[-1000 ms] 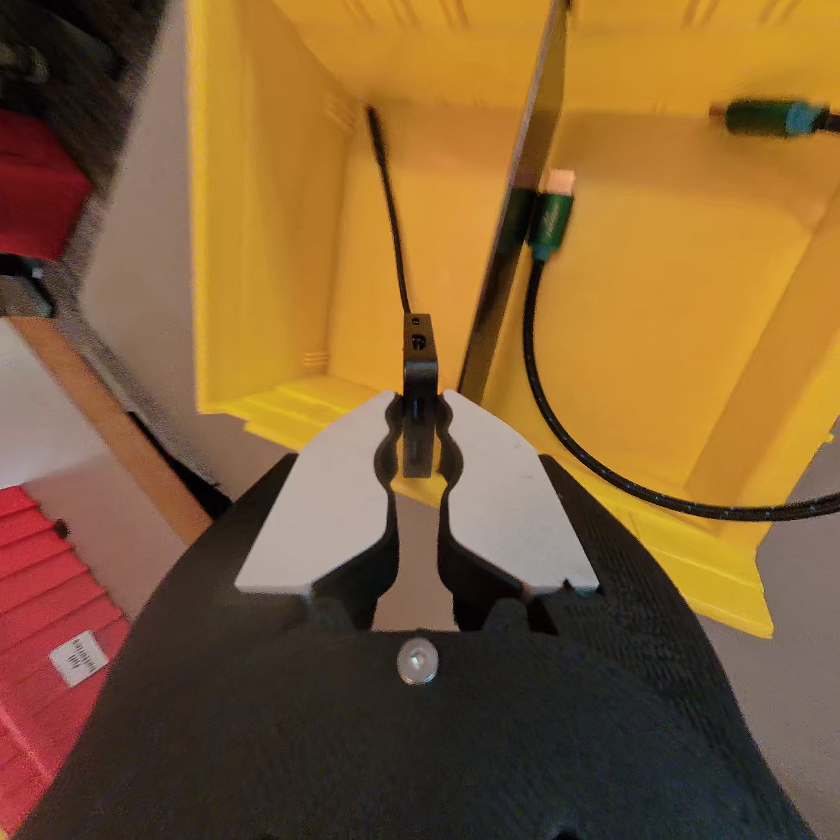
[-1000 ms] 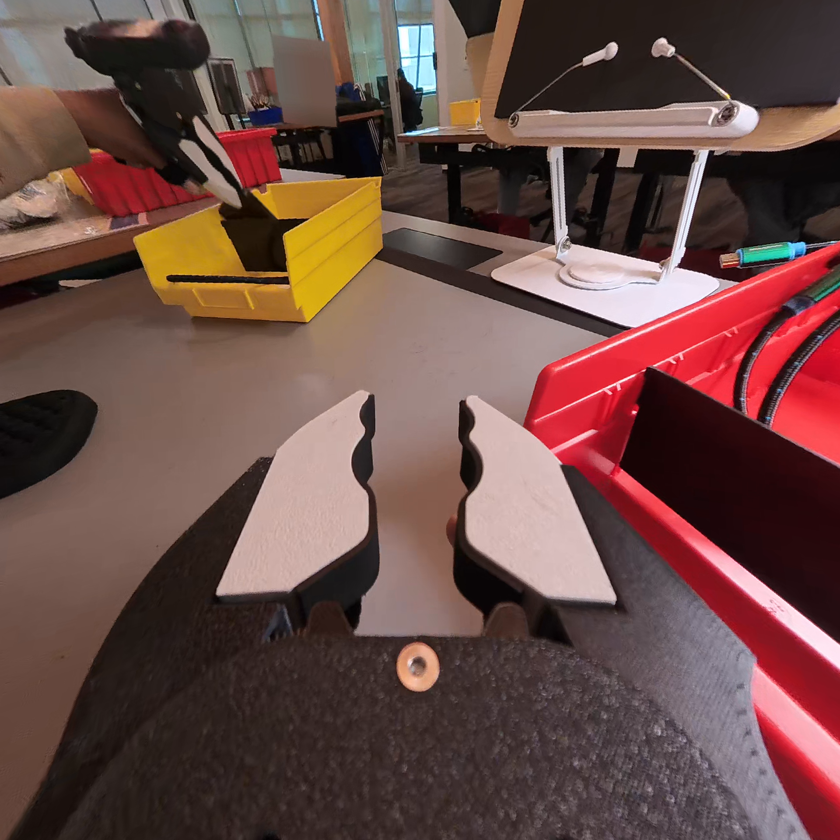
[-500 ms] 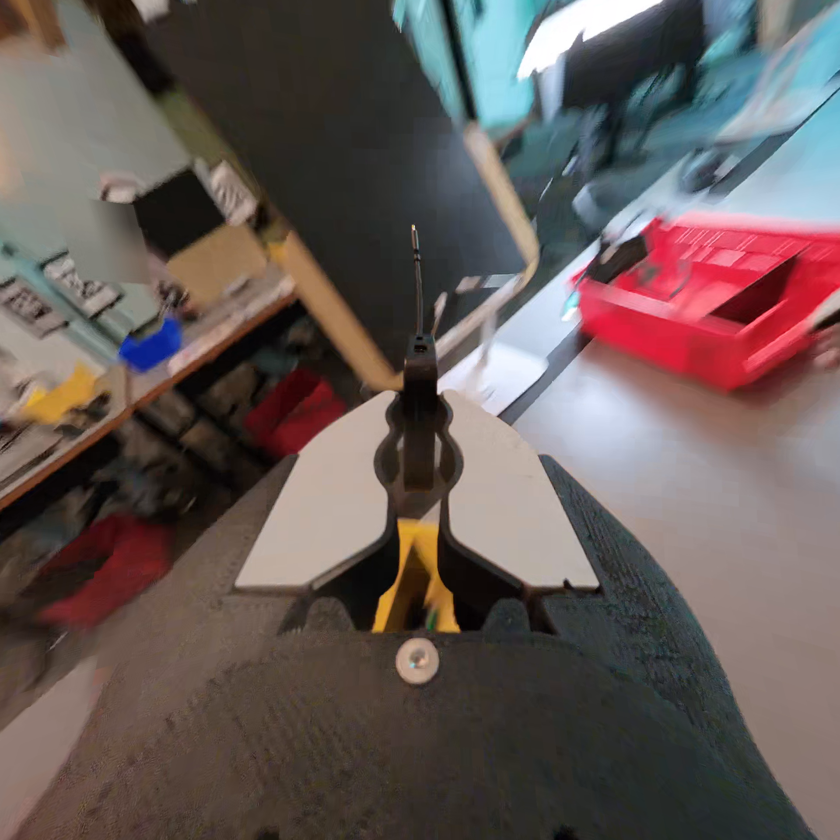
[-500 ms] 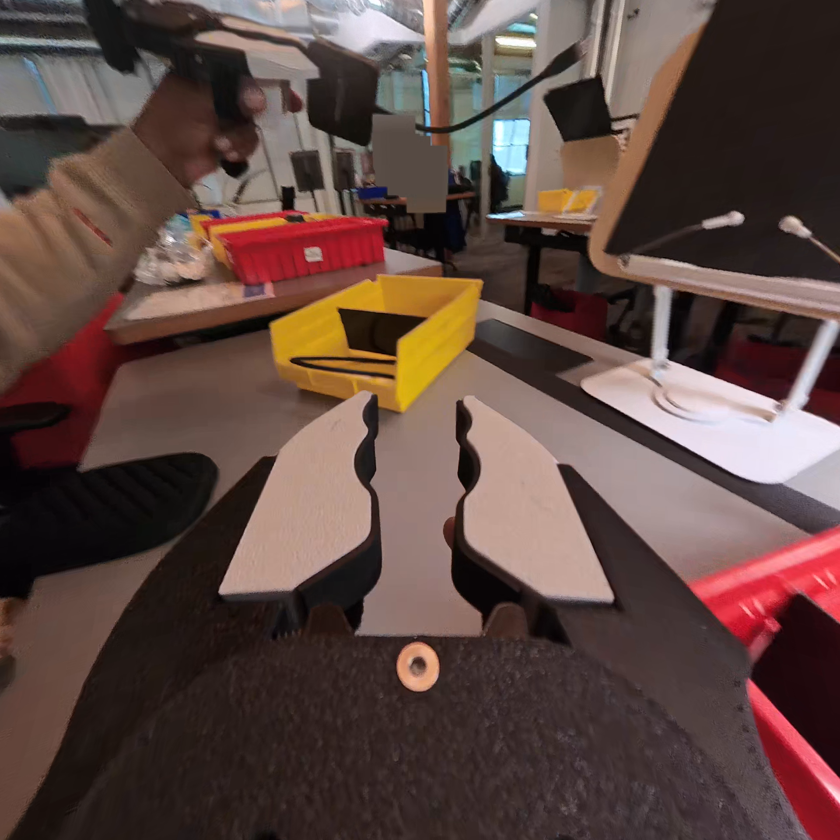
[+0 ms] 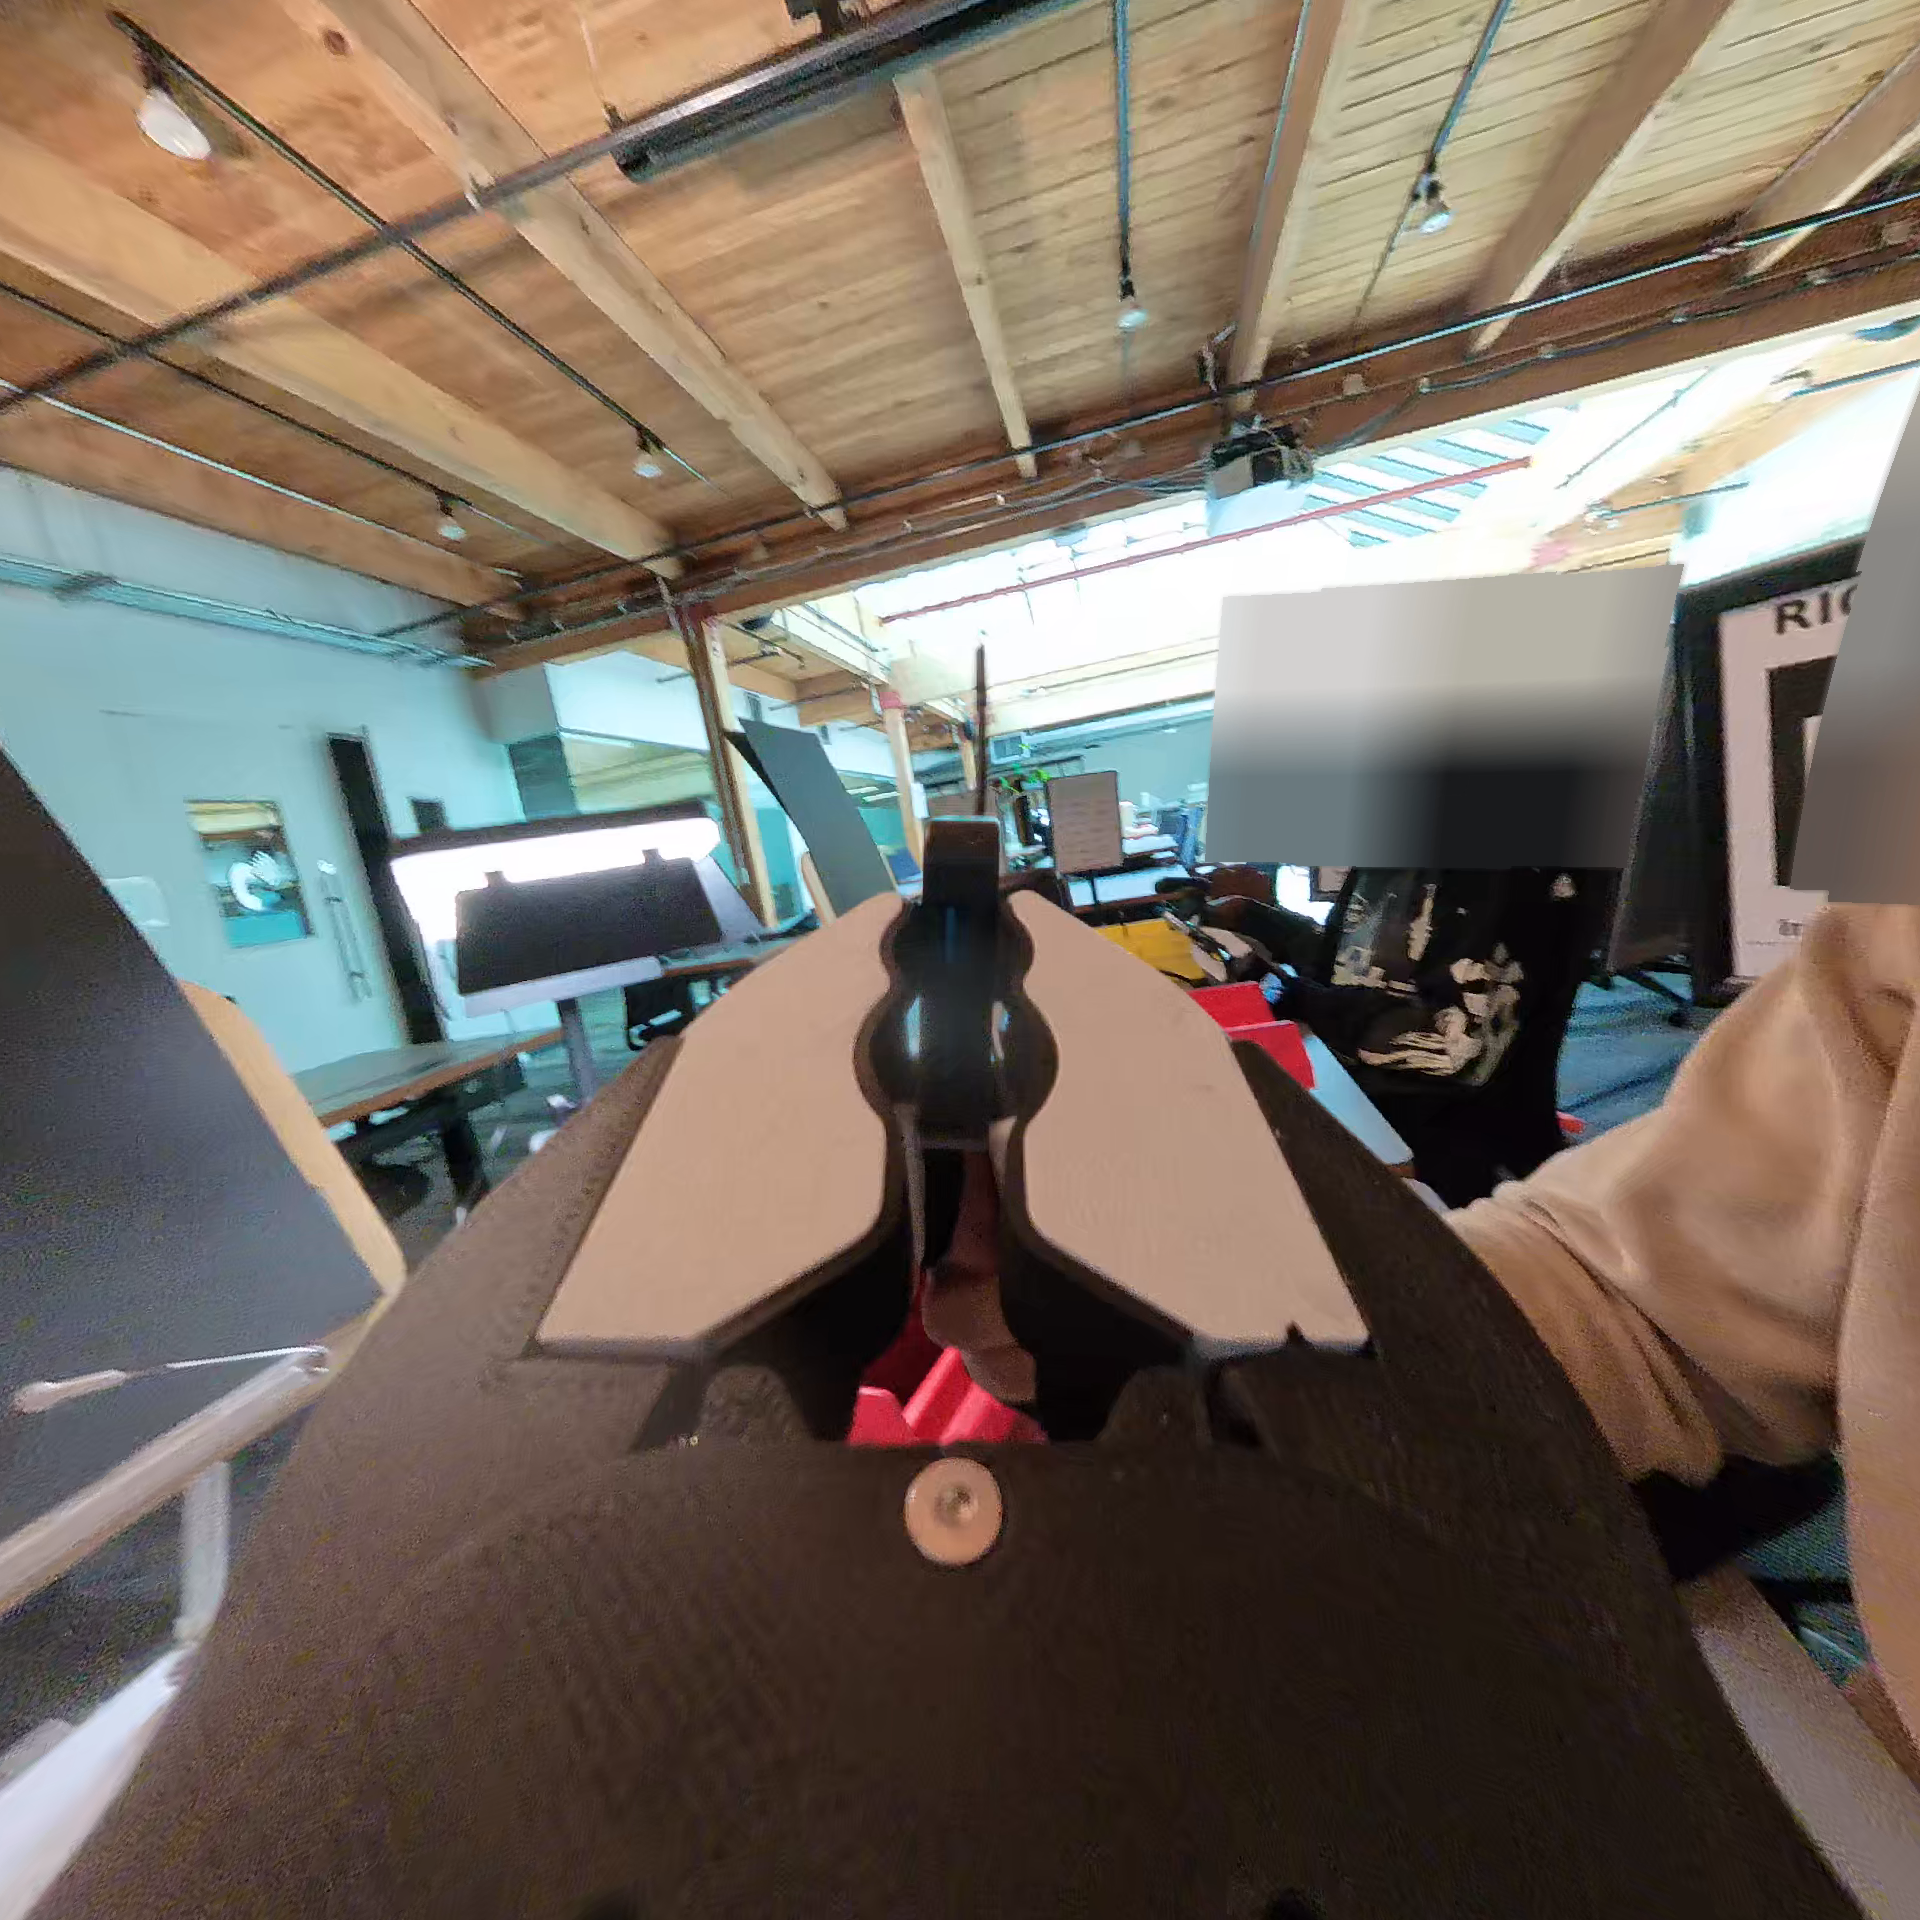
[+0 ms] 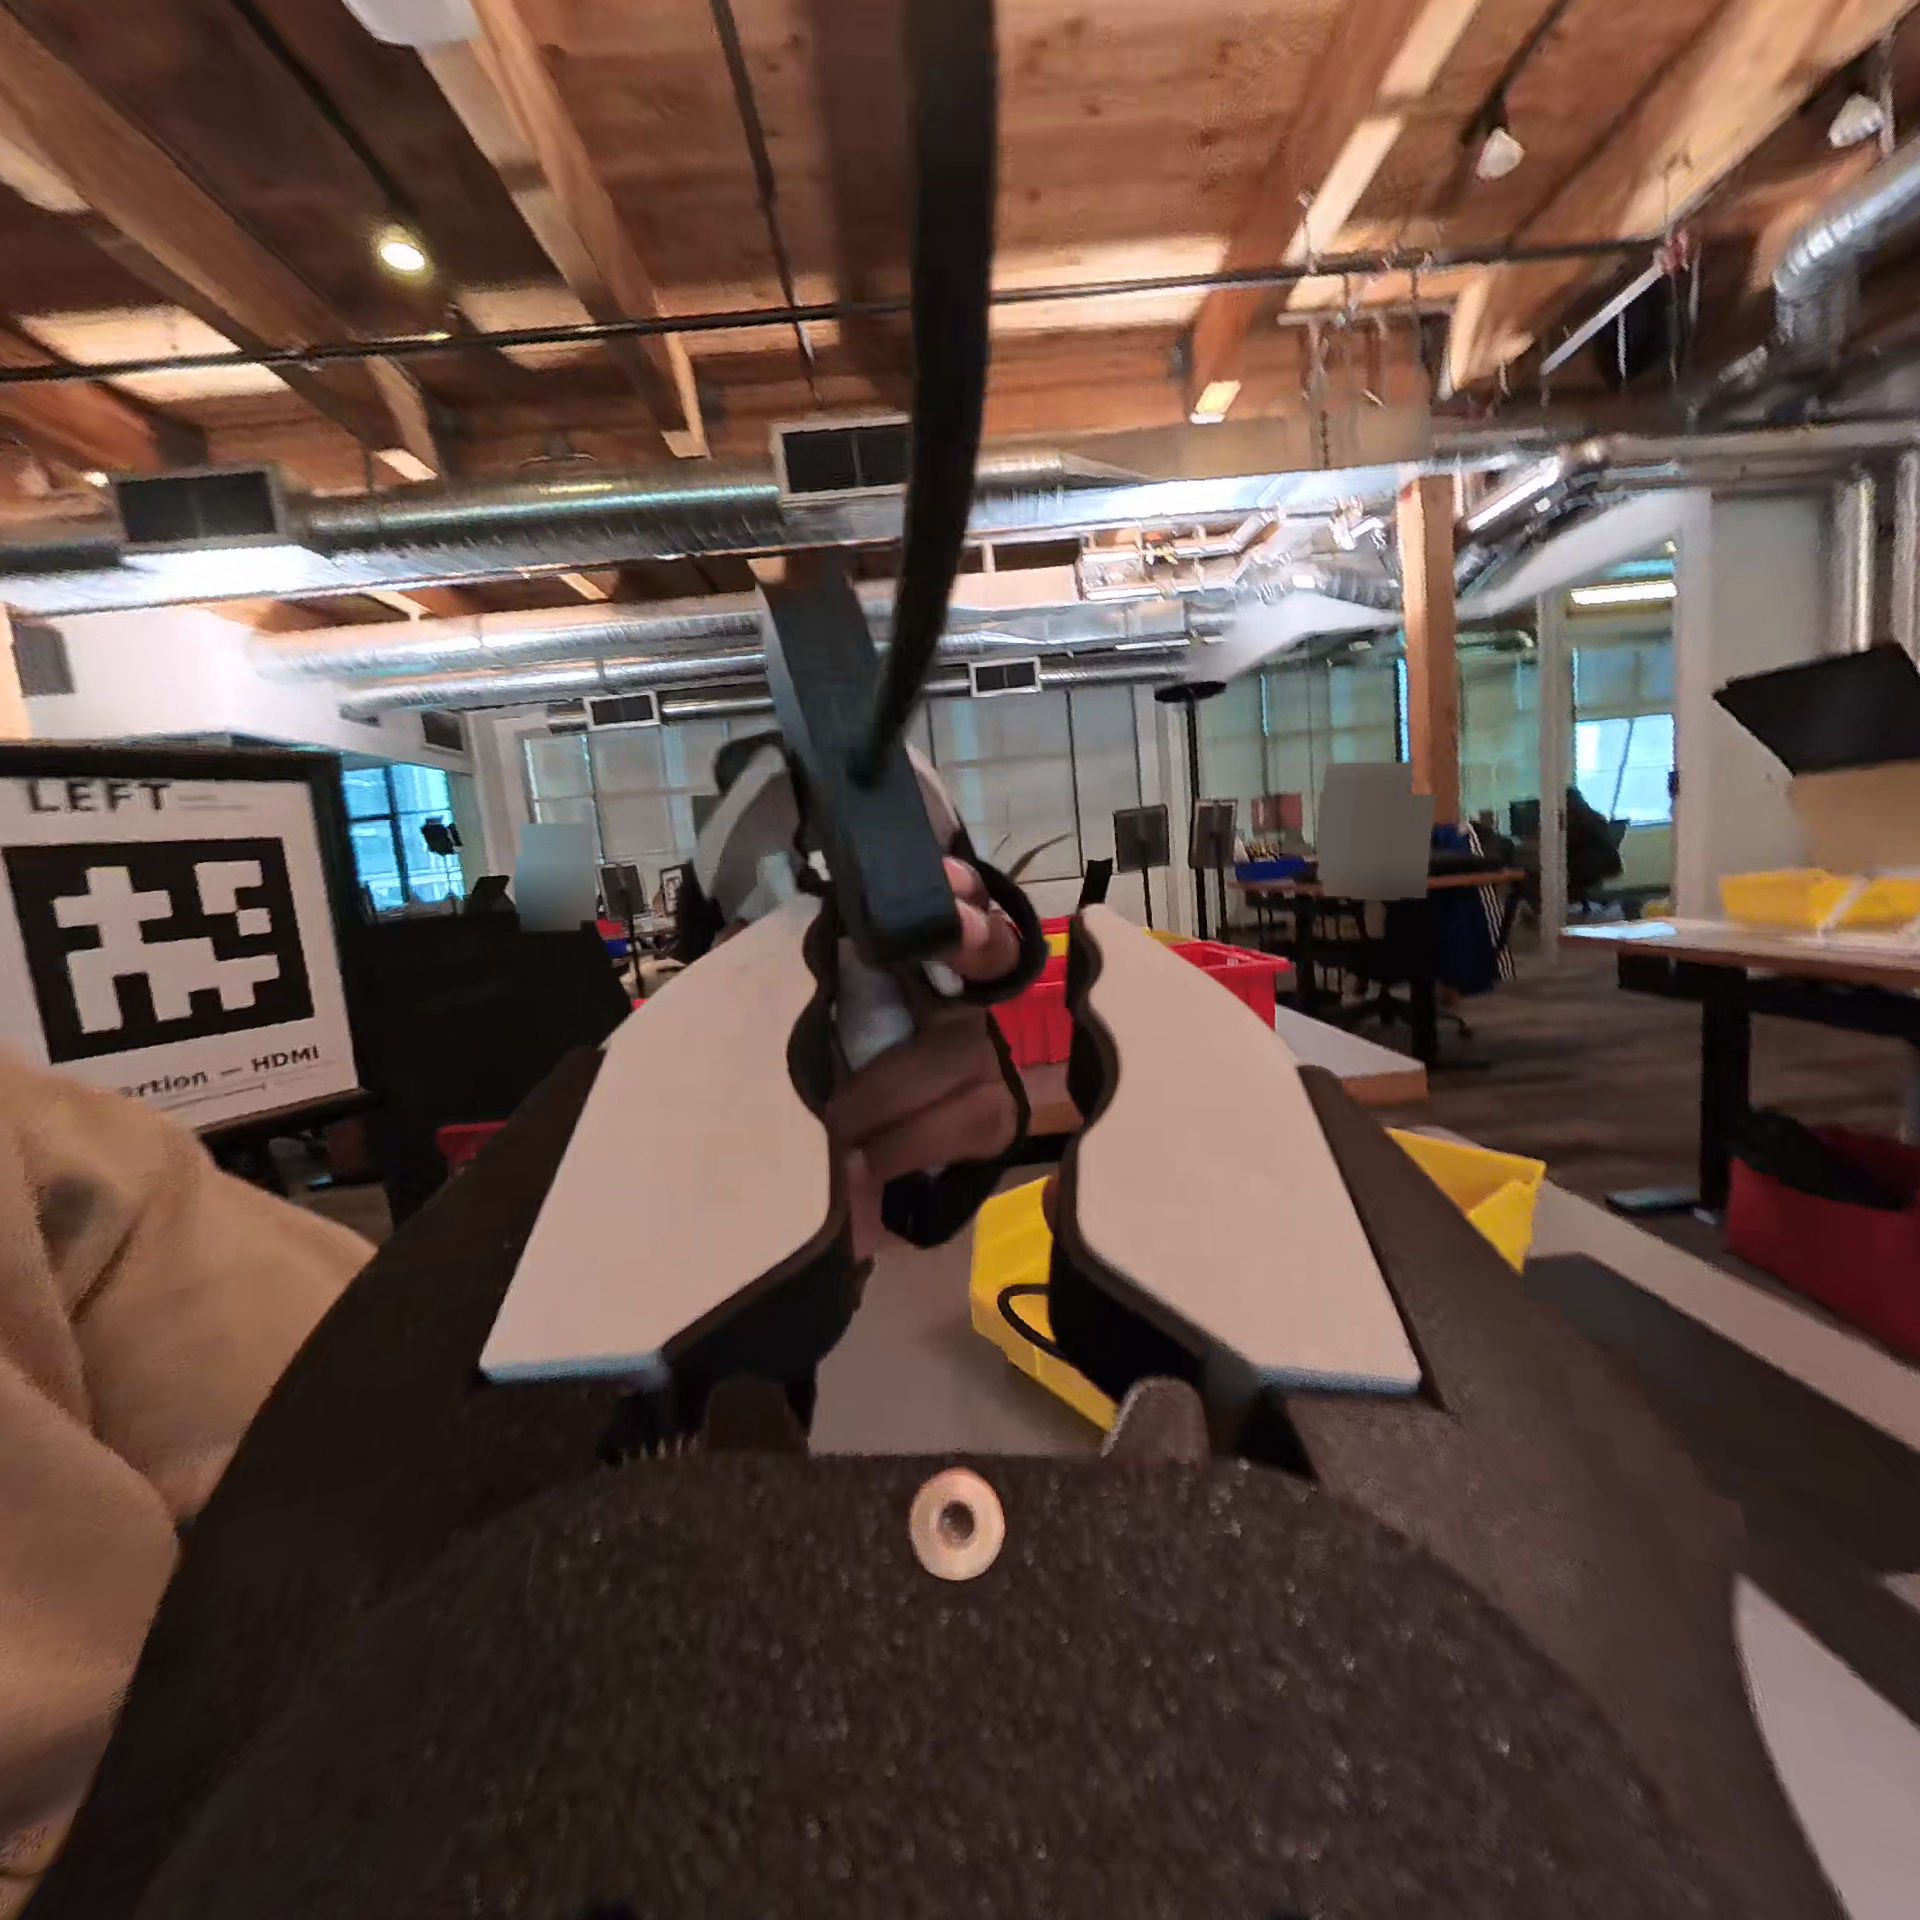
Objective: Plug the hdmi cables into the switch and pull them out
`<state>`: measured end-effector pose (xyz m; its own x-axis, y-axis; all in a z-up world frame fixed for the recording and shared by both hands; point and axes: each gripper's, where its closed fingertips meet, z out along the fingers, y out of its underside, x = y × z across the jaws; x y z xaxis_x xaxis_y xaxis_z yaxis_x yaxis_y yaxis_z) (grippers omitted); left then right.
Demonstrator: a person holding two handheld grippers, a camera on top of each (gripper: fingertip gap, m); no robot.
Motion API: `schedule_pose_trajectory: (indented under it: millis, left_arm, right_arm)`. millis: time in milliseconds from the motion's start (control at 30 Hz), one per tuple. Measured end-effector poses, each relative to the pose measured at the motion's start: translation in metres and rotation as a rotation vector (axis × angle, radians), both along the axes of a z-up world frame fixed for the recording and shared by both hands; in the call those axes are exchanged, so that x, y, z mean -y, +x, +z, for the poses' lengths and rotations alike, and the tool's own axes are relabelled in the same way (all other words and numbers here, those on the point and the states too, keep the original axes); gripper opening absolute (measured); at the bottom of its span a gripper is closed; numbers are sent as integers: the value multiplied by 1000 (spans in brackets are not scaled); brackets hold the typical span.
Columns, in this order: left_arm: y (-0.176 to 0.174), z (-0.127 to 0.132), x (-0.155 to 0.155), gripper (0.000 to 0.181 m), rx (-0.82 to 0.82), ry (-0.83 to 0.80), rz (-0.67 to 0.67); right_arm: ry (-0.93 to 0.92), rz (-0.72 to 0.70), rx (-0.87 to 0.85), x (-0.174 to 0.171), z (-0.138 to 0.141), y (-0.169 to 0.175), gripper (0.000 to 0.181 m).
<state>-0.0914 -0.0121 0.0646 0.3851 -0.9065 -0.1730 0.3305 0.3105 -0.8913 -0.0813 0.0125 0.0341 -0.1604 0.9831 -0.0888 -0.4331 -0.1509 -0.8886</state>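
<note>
Left wrist view: left gripper point(image 5: 951, 997) clamped on black switch point(image 5: 958, 935); right gripper point(image 6: 951, 987) open, empty; imo keep switch steady w/ ports facing right.

The left tool point(image 5: 951, 997) is raised and tilted upward, with the switch point(image 5: 958, 977) clamped edge-on between its fingers and a thin cable point(image 5: 980, 727) rising from the switch's far end. Beyond it stands a slanted board point(image 5: 582, 925) to the left and a seated person point(image 5: 1455, 997) to the right.

In the right wrist view, the right tool point(image 6: 951, 997) stands with its fingers apart, nothing between them. The switch point(image 6: 873, 821) hangs ahead of and above that gap, tilted, in the left tool point(image 6: 831, 914) (seen from the front). Below lies the worktop point(image 6: 914, 1351), and on it, right of the gap, a bin point(image 6: 1475, 1184) with a cable point(image 6: 1023, 1320) inside. A marker board point(image 6: 166, 925) stands at far left.
</note>
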Motion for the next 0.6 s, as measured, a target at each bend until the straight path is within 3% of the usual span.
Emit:
schedule_pose_trajectory:
  millis: [100,200,367,500,600]
  left_arm:
    - [12,-14,-6,14,-2,-70,-91]
    - [20,-34,-13,14,-111,-165,-132]
    - [19,-78,-37,25,-430,-244,71]
    - [37,-111,-35,35,-595,-299,35]
    - [53,-132,-27,21,-676,-317,-50]
  right_arm:
    - [98,61,7,10,-4,14,15]
    - [211,33,124,7,-13,25,13]
    - [306,-67,538,-16,-51,50,14]
    - [325,-33,796,-12,-89,55,14]
    - [356,-12,865,-7,-104,46,14]
